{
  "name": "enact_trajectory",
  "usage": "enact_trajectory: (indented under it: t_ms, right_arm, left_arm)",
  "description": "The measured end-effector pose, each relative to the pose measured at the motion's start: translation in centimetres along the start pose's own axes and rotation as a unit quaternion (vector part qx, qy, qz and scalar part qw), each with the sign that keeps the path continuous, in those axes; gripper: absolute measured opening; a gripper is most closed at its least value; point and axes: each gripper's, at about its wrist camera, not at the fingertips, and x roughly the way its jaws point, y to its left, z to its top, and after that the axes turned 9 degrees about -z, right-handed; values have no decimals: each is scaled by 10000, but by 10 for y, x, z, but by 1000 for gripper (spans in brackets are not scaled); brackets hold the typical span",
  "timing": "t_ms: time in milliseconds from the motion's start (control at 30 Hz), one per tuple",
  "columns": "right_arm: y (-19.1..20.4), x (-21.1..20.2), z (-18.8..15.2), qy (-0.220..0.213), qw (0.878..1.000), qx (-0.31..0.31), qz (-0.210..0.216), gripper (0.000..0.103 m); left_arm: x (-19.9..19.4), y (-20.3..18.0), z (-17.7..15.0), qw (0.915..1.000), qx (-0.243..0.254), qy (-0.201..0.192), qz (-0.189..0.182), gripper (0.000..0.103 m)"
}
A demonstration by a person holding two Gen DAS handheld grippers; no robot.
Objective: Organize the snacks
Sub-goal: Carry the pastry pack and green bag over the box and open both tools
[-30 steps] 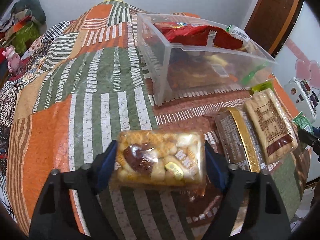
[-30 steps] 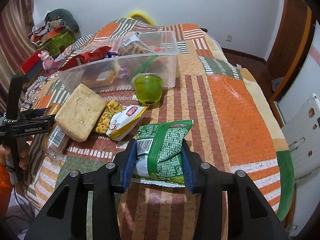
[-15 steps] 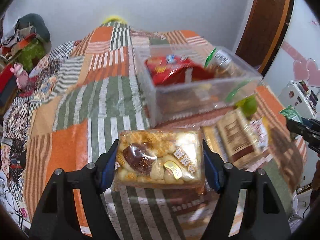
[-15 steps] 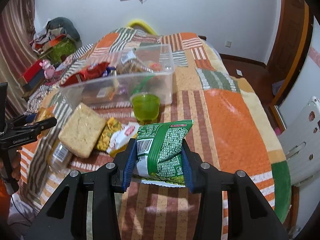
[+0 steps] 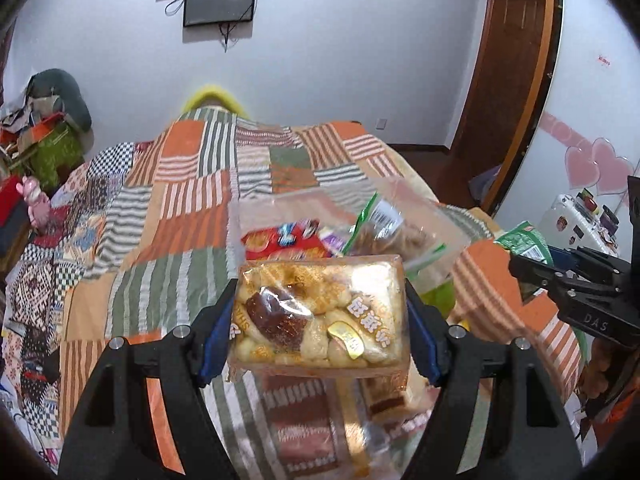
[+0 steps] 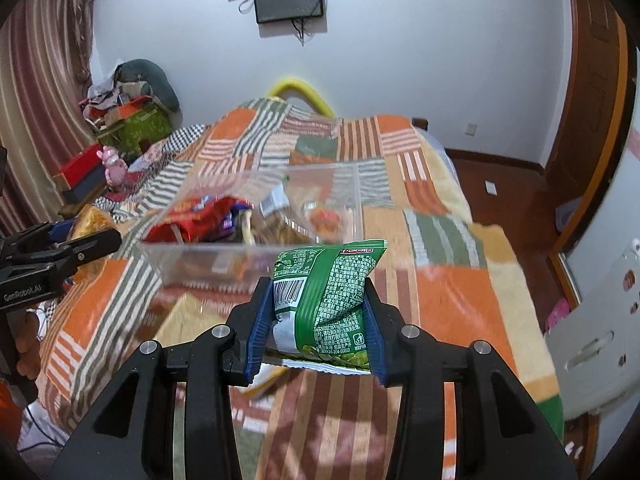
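**Both packs lifted clear of the bedspread, bin ahead**

Compared with a second ago, both of my claws stand higher over the patchwork bedspread. The clear plastic bin, which then lay well beyond my loads, now sits just past and below them in both views. I judge this as the carry stage: both items are picked up, neither is yet deposited.

My left gripper is set fairly wide, its blue pads pressed on the two short ends of the clear pack of pastries. The pack hangs level, off the bed, in front of the bin's near wall.

My right gripper is closed much narrower, pinching the green snack bag by its middle so the foil creases. The bag stands upright, its top edge overlapping the bin's near rim in the right-hand view.

Contents of the bin: a red packet on the left side, a clear bag with a green strip to the right of it, and further wrappers I cannot identify through the blur. Room remains on top.

Outside the bin, on the bed near me: a pale square pack and a green cup, both partly hidden. These remain to be collected.
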Motion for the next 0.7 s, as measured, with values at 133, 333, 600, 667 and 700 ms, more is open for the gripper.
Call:
enact_trajectory:
  t_ms: [133,333,600,667,700]
  right_arm:
    - [-2,5,13,-157,9999,-33,-15,38]
    - [-6,16,26,-285,9996,-51,-14,38]
    - [-8,32,43,-361,9993,-88,33,38]
    - [-8,37,47,-341,9993,-67,107,38]
    - [-9,40,49,-326,9993,-54,160,38]
  left_arm:
    - [8,-8,13,10000,26,-42,-1,74]
    - [26,-13,27,10000,-12,-39,-29,74]
    - [55,-13,45,9999,-98,20,-32,74]
    - [62,-12,48,10000,-87,29,19,74]
    - [66,-12,49,10000,-81,39,36,74]
